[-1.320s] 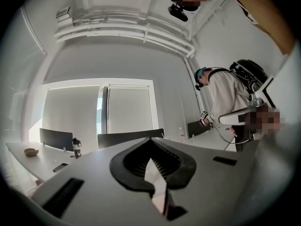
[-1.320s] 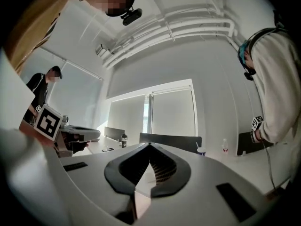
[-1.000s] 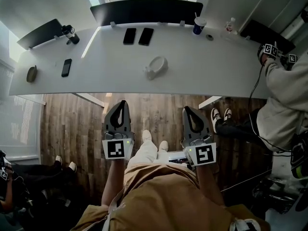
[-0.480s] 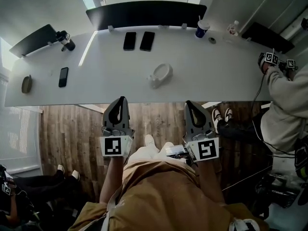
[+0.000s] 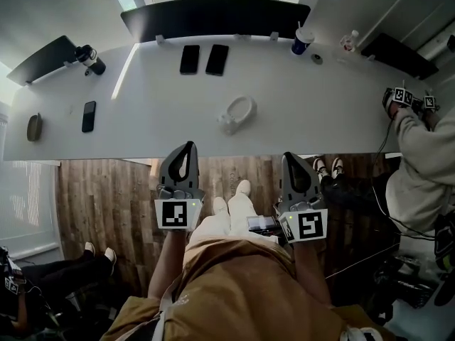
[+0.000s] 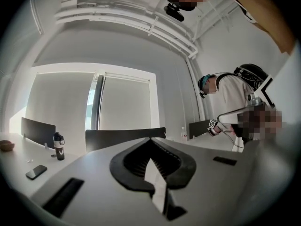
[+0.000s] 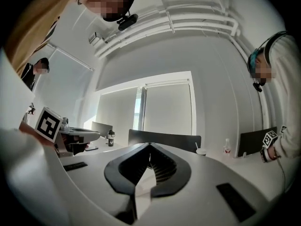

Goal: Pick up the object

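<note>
Progress is nil, as I judge it: the object (image 5: 237, 112), a white ring-shaped piece, lies untouched on the desk (image 5: 142, 130), about midway along it and nearer the desk's front edge than its back. 2 dark phones (image 5: 190, 59) lie beyond it toward the desk's back edge. Reaching, gripping and lifting are all left to do. The person holds the 2 grippers side by side and well apart at the desk's front edge, markers toward the body and tips pointing across the desk. The left gripper (image 5: 186, 148) has its tip just over that edge, and the right gripper (image 5: 290, 156) has its tip about level with it. The object lies farther onto the desk, roughly between their 2 lines. Both pairs of jaws are pressed together with nothing between them. Each gripper view looks level across the desk and shows no object, so neither gripper is aimed down at it, and a jaw pair would have to part before any grasp.
</note>
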Available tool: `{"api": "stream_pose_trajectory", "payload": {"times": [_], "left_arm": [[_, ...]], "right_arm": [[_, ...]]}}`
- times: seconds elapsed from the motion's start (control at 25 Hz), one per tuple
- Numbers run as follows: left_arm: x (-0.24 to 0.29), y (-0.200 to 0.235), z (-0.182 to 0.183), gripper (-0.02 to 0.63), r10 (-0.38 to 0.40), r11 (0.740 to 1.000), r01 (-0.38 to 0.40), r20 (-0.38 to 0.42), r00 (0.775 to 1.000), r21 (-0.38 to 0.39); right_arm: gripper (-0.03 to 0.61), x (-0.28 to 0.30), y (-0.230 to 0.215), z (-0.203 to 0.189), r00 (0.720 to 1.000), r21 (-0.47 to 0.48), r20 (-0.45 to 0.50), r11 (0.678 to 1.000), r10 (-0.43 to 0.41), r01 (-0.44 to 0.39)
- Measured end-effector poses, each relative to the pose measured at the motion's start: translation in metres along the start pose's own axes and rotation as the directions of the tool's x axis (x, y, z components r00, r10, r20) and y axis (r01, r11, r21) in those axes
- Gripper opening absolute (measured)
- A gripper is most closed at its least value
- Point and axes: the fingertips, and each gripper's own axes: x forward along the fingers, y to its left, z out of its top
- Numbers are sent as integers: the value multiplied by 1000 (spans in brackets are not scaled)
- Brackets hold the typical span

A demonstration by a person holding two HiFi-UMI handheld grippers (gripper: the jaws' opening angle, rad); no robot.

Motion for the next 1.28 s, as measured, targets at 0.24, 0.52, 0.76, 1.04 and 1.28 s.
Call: {"api": "stream_pose_trajectory", "payload": {"times": [0.24,0.52,0.76,1.04,1.28], "left_arm": [[40,-8,1,8,-23,999,23,19,1000,-26],[83,-17,5,8,-24,999,24,3,1000,41],[96,-5,-1,8,-12,999,12,-16,1000,37],[128,24,-8,8,-22,999,23,-29,999,24],[156,56,-25,8,-67,998,66,-45,997,-23]], "right_arm": [[9,25,-20,-14,998,-24,-31,998,50,-50],[8,62,-45,-24,995,-24,-53,996,87,-88],[9,87,-50,-30,993,-13,-65,995,103,-104],[9,125,-47,-33,993,-20,-64,994,102,-104],[9,162,-51,-49,989,-10,-146,999,35,-37]]}}
